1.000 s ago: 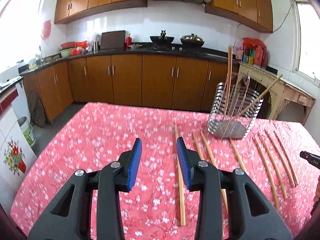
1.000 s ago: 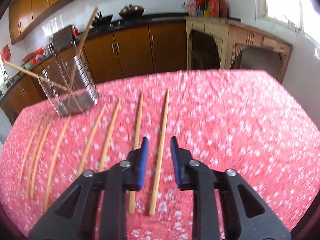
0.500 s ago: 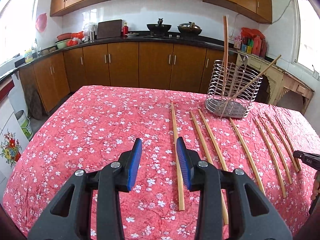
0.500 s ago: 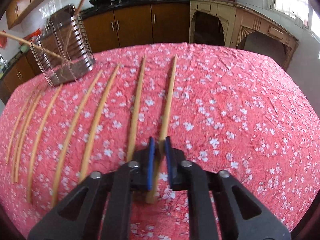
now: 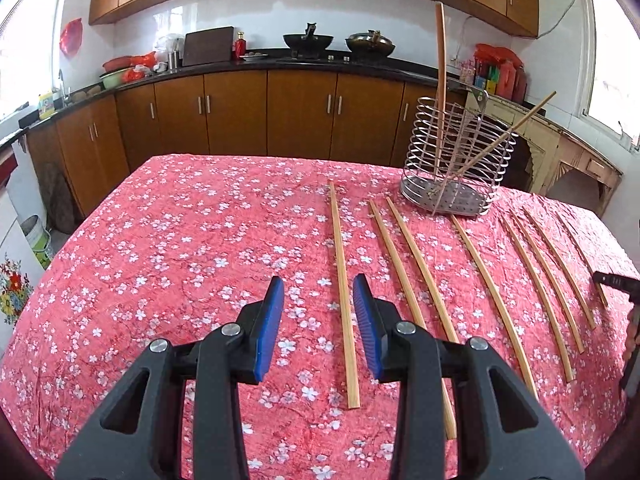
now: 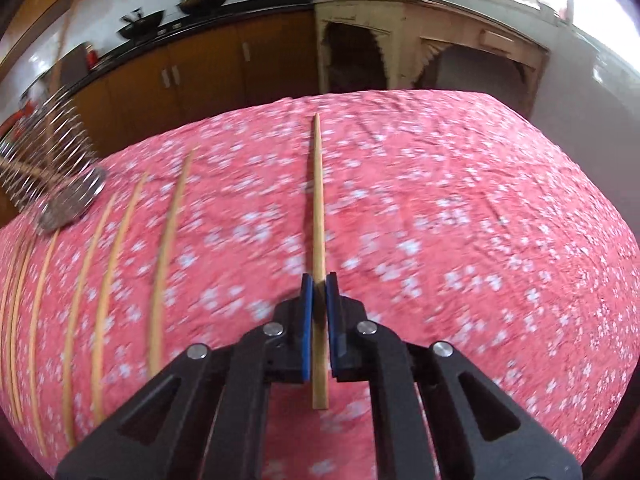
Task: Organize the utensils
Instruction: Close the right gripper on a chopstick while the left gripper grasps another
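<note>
Several wooden chopsticks lie in a row on the red flowered tablecloth. A wire utensil holder stands at the back right with two chopsticks leaning in it. My left gripper hovers open over the cloth. The leftmost chopstick lies below it, close to the right finger, and is not gripped. My right gripper is shut on one chopstick, which points straight ahead, with its blunt end sticking out behind the pads. This view is blurred. The holder is at its far left.
Part of the right gripper shows at the right edge of the left wrist view. Brown kitchen cabinets and a black counter run behind the table. A pale wooden side table stands beyond the far right corner.
The right gripper closed on the rightmost chopstick and carried it away from its neighbours. The left gripper sank toward the cloth and stayed open.
</note>
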The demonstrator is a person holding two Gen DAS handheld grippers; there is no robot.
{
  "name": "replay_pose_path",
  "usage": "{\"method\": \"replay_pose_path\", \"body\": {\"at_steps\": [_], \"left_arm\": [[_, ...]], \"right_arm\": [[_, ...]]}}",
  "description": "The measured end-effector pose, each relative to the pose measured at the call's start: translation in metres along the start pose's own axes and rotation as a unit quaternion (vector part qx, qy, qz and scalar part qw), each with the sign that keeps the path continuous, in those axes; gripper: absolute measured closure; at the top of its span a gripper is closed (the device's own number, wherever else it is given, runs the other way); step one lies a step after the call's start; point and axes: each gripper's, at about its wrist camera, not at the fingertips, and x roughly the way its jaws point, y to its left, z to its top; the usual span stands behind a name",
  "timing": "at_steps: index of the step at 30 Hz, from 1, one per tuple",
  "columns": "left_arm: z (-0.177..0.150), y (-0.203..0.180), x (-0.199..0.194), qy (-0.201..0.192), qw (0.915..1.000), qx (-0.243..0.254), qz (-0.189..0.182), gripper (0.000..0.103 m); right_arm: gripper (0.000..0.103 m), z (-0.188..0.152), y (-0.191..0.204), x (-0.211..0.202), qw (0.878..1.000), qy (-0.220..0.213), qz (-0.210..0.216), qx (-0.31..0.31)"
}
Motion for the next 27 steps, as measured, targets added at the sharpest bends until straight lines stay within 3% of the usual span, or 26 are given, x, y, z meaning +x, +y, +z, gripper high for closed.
{"method": "replay_pose_path", "body": {"at_steps": [10, 21, 27], "left_arm": [[-0.017, -0.011, 0.005, 0.044, 0.9985, 0.019, -0.025, 0.066], [-0.021, -0.024, 0.032, 0.114, 0.9930, 0.030, -0.003, 0.069], [-0.025, -0.028, 0.031, 0.117, 0.9925, 0.036, 0.006, 0.073]], "right_arm": [[0.095, 0.007, -0.019, 0.007, 1.000, 0.000, -0.003, 0.023], [0.095, 0.006, -0.018, 0.006, 1.000, 0.000, -0.002, 0.025], [0.095, 0.005, -0.017, 0.005, 1.000, 0.000, -0.002, 0.025]]}}
